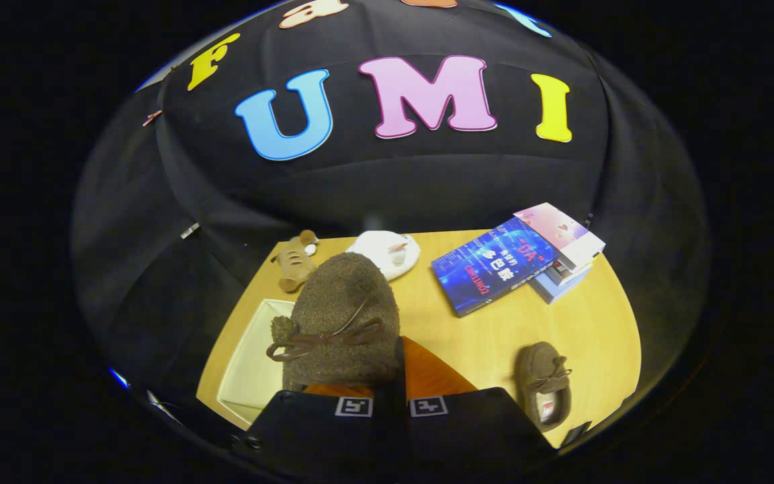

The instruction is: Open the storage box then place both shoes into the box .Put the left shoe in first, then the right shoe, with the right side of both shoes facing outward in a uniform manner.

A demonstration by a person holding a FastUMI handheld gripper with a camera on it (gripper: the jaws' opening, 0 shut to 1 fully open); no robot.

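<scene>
A brown fuzzy shoe (347, 316) with a dark lace bow hangs above the table, toe pointing away from me. My gripper (390, 398) is shut on its heel end, one finger on each side. The shoe hovers over the right edge of a white storage box (249, 366), which lies on the table's left side with its pale inside showing. The second brown shoe (543, 386) rests on the wooden table (494, 336) to the right of my fingers, its opening toward me.
A blue book (491, 265) and a small stack of books (565, 249) lie at the table's far right. A tiger plush (296, 259) and a white plush (390, 250) sit at the far edge, beyond the held shoe.
</scene>
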